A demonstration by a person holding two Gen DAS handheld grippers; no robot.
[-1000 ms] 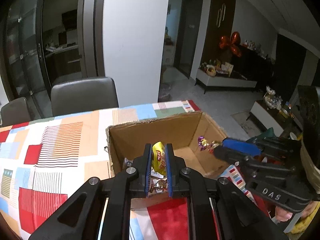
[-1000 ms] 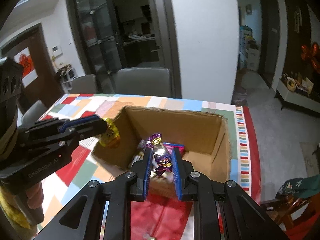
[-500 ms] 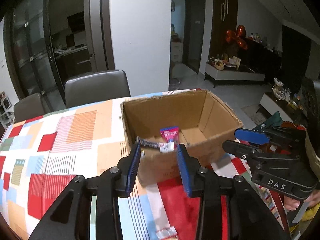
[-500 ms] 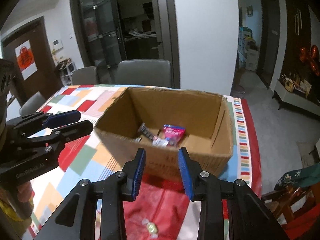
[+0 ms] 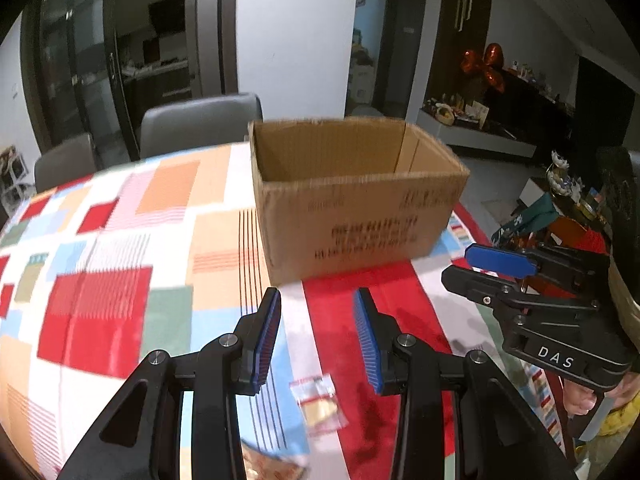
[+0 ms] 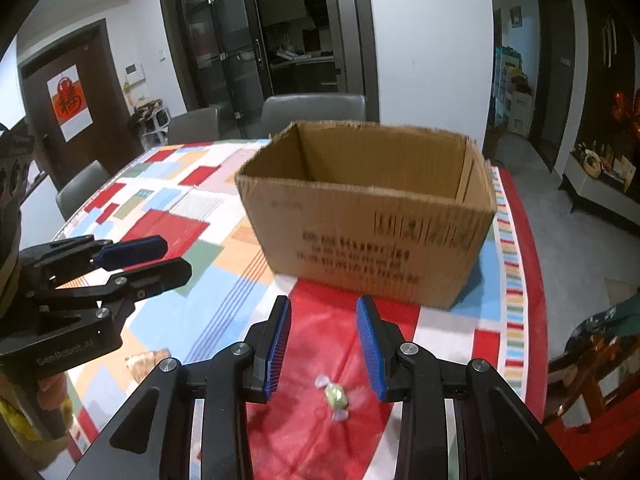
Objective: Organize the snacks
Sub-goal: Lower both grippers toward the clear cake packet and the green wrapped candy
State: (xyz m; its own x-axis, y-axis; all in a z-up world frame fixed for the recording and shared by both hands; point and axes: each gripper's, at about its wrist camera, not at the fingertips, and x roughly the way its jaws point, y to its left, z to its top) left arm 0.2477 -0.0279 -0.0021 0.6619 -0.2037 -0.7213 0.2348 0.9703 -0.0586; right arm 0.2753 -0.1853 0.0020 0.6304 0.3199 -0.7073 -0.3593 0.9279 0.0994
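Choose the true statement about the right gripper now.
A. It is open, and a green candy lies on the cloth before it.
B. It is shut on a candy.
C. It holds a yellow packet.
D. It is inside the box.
A: the right gripper has its jaws apart and empty, and the green candy lies on the red cloth, short of the box.

"DAS" on the right tongs; "GenRobot.AI" on the left tongs.

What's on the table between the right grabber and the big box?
Right wrist view: only bare red tablecloth lies between the open right gripper and the cardboard box.
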